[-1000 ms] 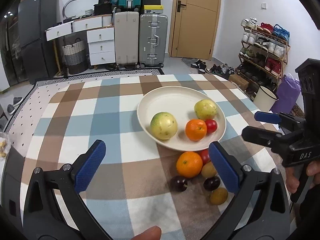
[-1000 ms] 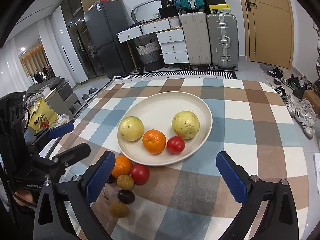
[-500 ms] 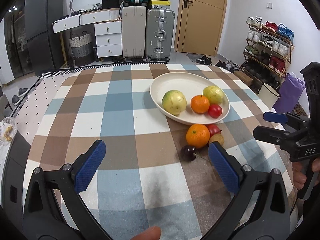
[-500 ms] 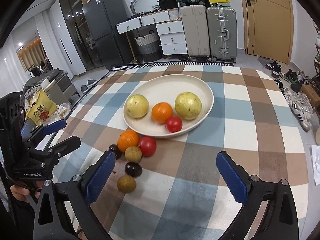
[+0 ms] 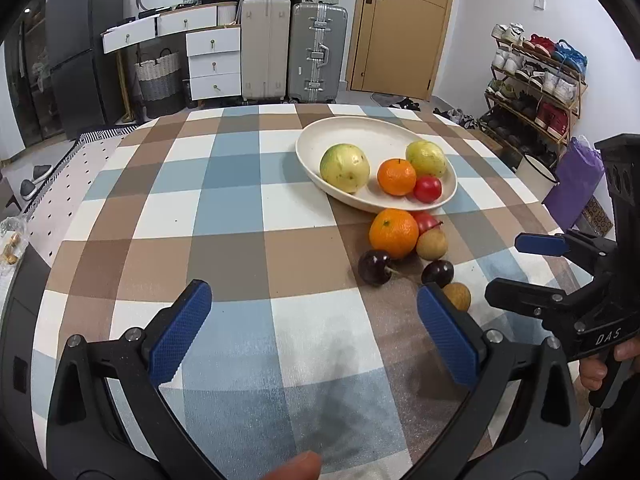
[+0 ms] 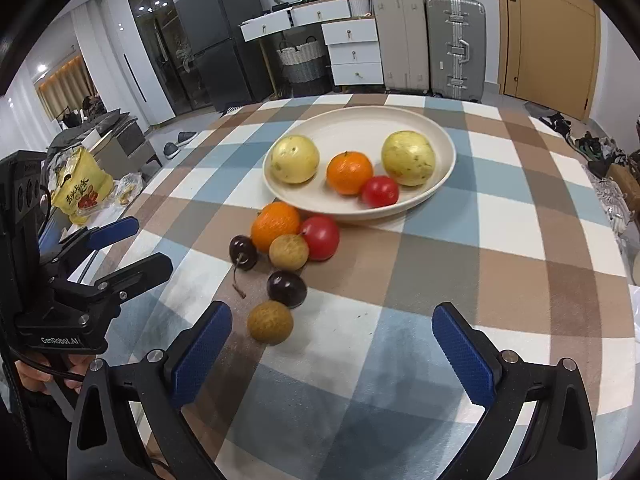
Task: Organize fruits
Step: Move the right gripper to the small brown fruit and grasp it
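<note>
A cream plate (image 5: 360, 128) (image 6: 360, 124) on the checked tablecloth holds two yellow-green round fruits, an orange (image 6: 349, 172) and a small tomato (image 6: 380, 191). Just in front of it lie loose fruits: an orange (image 5: 393, 233) (image 6: 275, 225), a red tomato (image 6: 321, 237), two brown longans (image 6: 288, 252) (image 6: 269, 322) and two dark cherries (image 6: 242, 252) (image 6: 286, 289). My left gripper (image 5: 316, 334) is open, low over the near cloth, left of the loose fruits. My right gripper (image 6: 334, 356) is open too, just behind the nearest longan. Neither holds anything.
The round table's edge (image 5: 552, 216) drops off to the right near a shoe rack (image 5: 536, 80). Suitcases (image 5: 316, 52), white drawers and a door stand beyond the table. A yellow bag (image 6: 80, 188) lies off the table's left side.
Both grippers have pulled back from the plate, so the plate and loose fruits now lie farther ahead. Both stay open. No fruit has moved.
</note>
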Demonstrator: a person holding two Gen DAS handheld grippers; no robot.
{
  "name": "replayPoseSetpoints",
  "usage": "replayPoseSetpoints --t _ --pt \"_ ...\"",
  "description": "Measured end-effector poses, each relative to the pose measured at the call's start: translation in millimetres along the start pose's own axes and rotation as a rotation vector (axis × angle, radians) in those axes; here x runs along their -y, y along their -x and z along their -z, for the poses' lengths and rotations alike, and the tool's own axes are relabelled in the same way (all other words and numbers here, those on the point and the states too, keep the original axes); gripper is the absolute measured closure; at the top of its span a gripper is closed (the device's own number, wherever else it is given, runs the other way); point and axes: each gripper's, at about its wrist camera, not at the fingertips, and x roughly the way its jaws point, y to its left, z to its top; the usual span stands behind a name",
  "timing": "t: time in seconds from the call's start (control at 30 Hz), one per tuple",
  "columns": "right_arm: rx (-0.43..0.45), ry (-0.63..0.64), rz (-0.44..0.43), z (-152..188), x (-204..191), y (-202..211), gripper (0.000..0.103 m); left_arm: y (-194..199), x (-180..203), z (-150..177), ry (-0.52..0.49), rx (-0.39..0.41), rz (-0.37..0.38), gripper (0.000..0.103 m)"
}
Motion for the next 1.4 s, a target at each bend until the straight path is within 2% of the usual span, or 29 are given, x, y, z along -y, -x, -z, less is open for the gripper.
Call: replayPoseSetpoints --t 0.47,0.57,0.63,0.73,0.87,1.03,1.1,1.17,1.4 --pt "-0.054 0.074 0.001 12.7 -18.6 -23.4 0.005 -14.9 -7.0 6.2 0.027 -0.038 -0.007 0.0" --pt "-0.059 0.094 -0.001 13.2 -22.7 -27.5 0.018 -17.3 -5.4 6.7 0.017 -0.041 -0.01 0.0" --pt "-0.061 0.097 0.004 13.6 -23.5 -29.8 0.019 -19.2 -4.6 6.8 0.016 -0.046 -0.012 0.0" --pt "-0.053 0.126 0.007 14.2 -27.4 -30.7 0.025 -23.1 -3.7 6.8 0.014 -0.054 -0.012 0.0" --pt "-0.045 0.137 -0.003 14.9 -30.1 -29.4 0.043 -29.7 -2.2 5.2 0.016 -0.062 -0.015 0.0" --pt "-0.045 0.126 -0.052 13.9 -28.4 -28.6 0.057 -38.4 -1.6 4.3 0.03 -0.077 0.004 0.0" --pt "-0.043 0.118 -0.083 14.4 -28.2 -28.0 0.068 -41.9 -0.4 3.4 0.028 -0.087 -0.002 0.0" --pt "-0.038 0.119 -0.097 15.3 -29.7 -27.4 0.073 -42.7 0.5 3.1 0.026 -0.085 -0.006 0.0" --pt "-0.006 0.102 -0.101 16.9 -24.7 -16.1 0.073 -46.7 3.7 1.2 0.015 -0.093 -0.004 0.0"
